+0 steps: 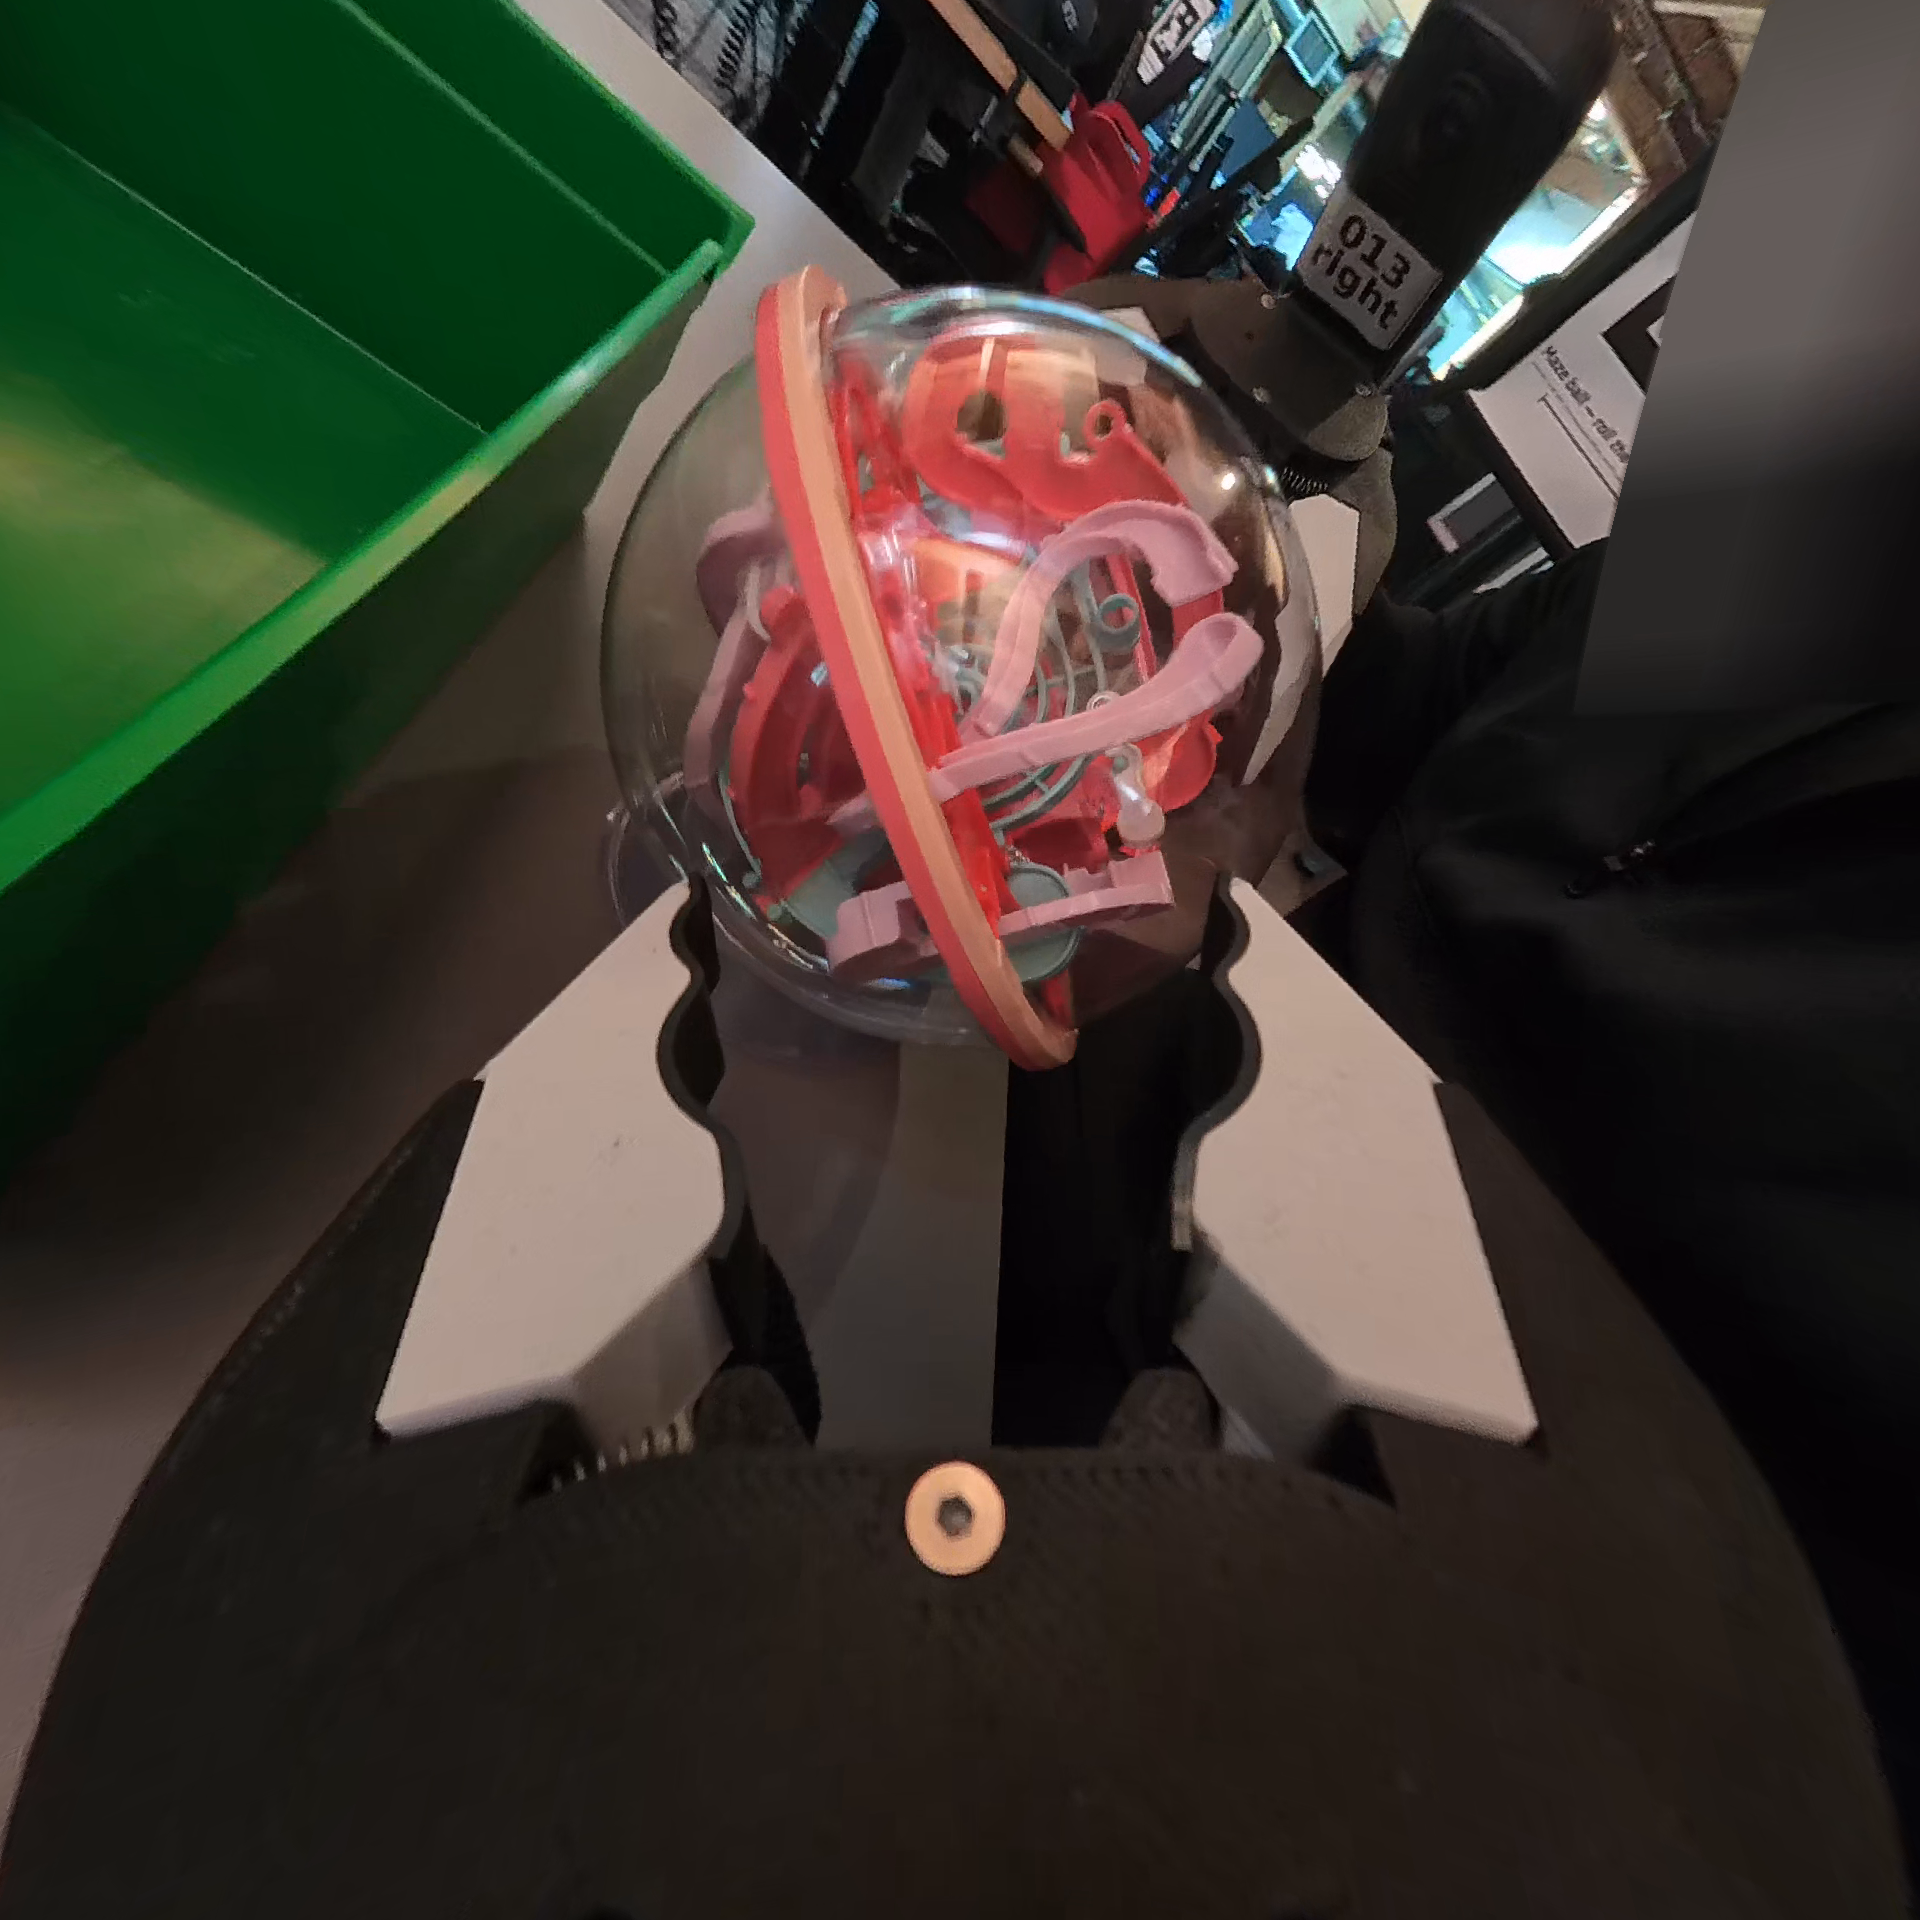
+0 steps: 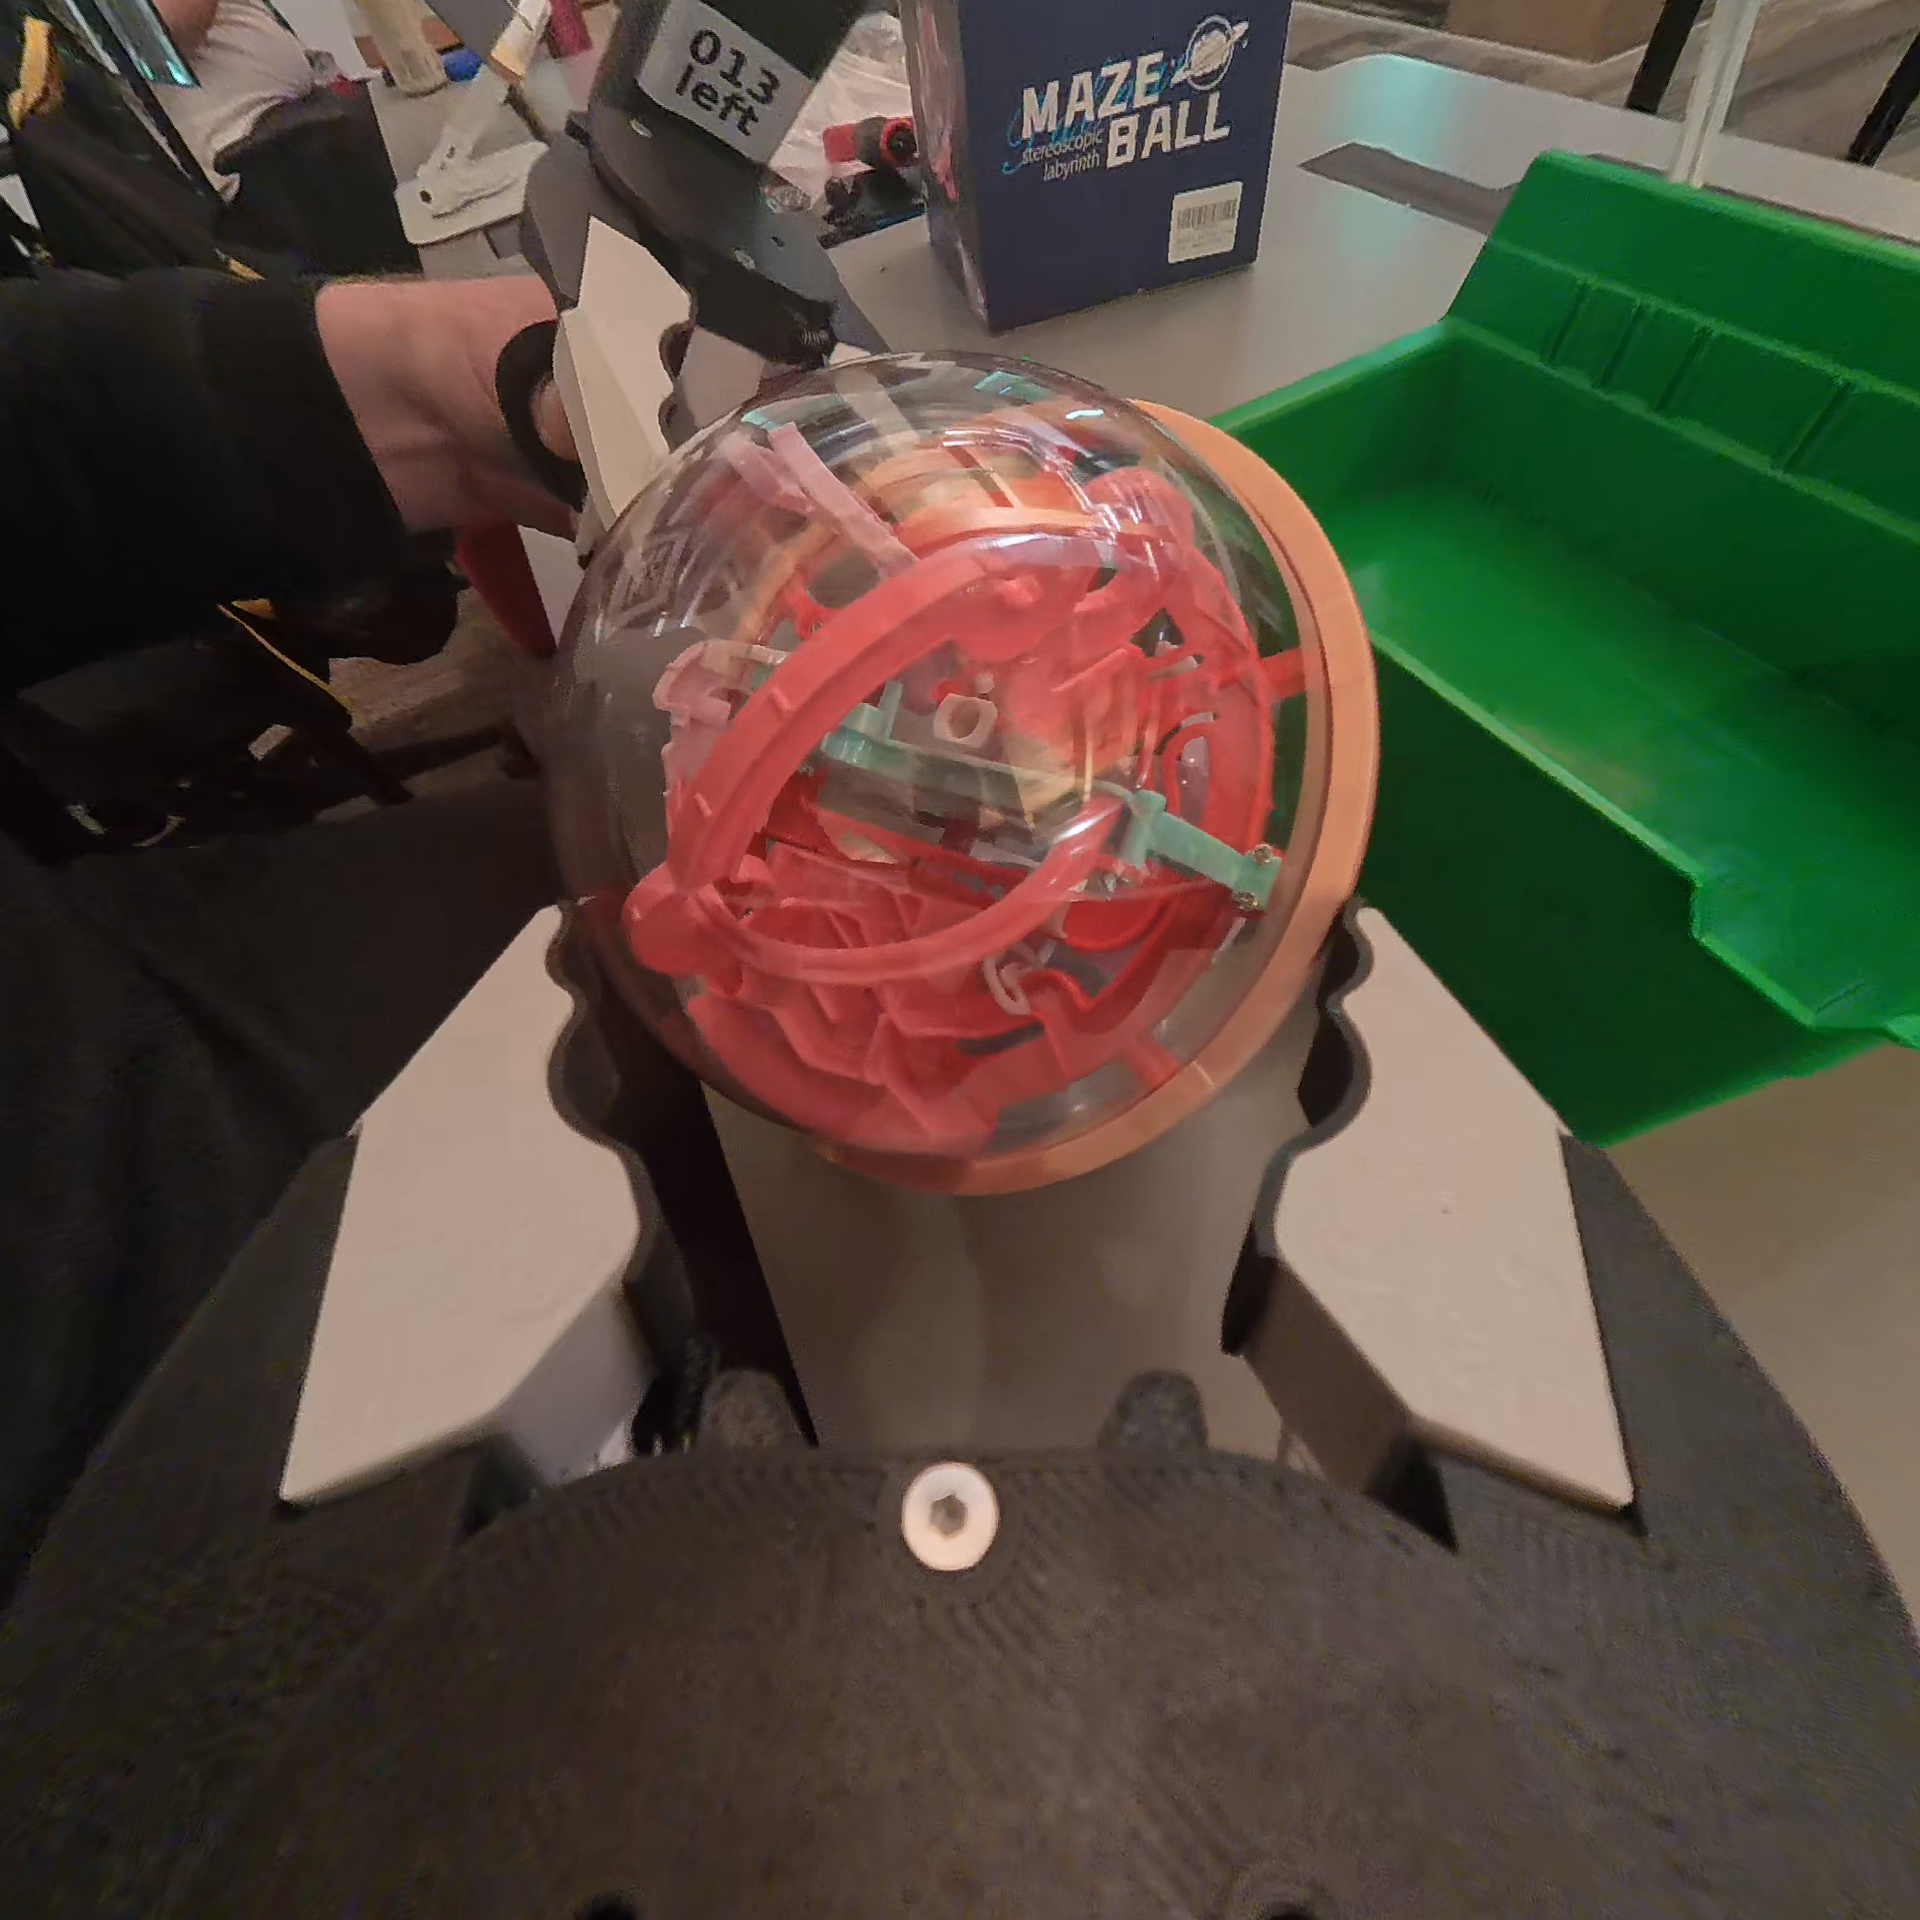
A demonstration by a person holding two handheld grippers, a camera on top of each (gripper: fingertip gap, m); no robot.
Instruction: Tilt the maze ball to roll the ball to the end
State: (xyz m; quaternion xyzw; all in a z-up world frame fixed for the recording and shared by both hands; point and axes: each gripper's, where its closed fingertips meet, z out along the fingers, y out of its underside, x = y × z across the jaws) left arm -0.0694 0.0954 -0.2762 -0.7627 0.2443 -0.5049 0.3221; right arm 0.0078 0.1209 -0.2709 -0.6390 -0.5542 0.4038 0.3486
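- A green bin point(image 1: 312, 436) is seen at the upper left of the left wrist view.
- The maze ball point(image 1: 966, 665) is held at frame centre, gripped between the wide-spread fingers of the left gripper point(image 1: 961, 935).
- In the right wrist view, the maze ball point(image 2: 966, 769) is likewise clamped at centre by the right gripper point(image 2: 961, 935), spread wide.
- A blue box point(image 2: 1101, 145) is seen at the top.

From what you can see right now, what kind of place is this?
Probably a workshop or lab. A grey table holds a green bin and a blue box; cluttered benches and gear stand behind. Both grippers hold the maze ball.
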